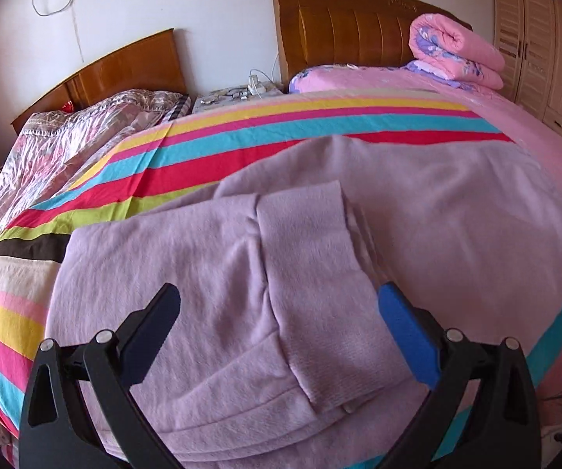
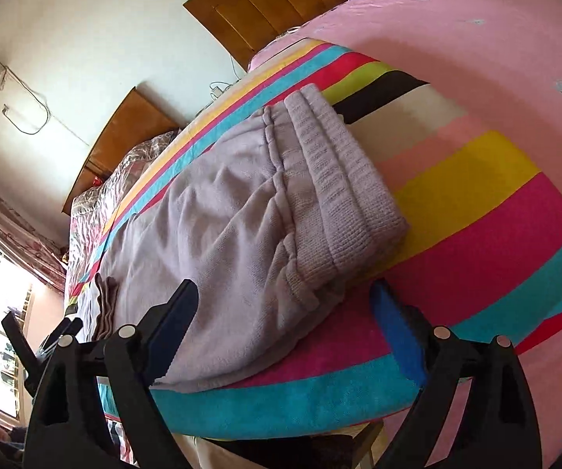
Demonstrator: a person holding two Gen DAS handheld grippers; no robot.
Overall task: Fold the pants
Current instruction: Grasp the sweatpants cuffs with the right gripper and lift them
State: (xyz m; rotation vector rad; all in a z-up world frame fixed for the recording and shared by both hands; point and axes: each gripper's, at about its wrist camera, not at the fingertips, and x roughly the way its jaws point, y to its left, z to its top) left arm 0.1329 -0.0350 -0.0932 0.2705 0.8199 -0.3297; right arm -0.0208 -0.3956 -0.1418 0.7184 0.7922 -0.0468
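Note:
Lilac fleece pants lie flat on a striped blanket spread over the bed. One leg is folded back over the rest, and its ribbed cuff lies between the fingers of my left gripper, which is open just above the cloth. In the right wrist view the pants end in a ribbed waistband doubled into layers. My right gripper is open at the pants' near corner, its pads not pressing the cloth.
The striped blanket covers a pink sheet. A rolled pink quilt sits by the wooden headboard. A second bed with a floral cover stands at the left, a wardrobe at the right. The bed's edge is right below my right gripper.

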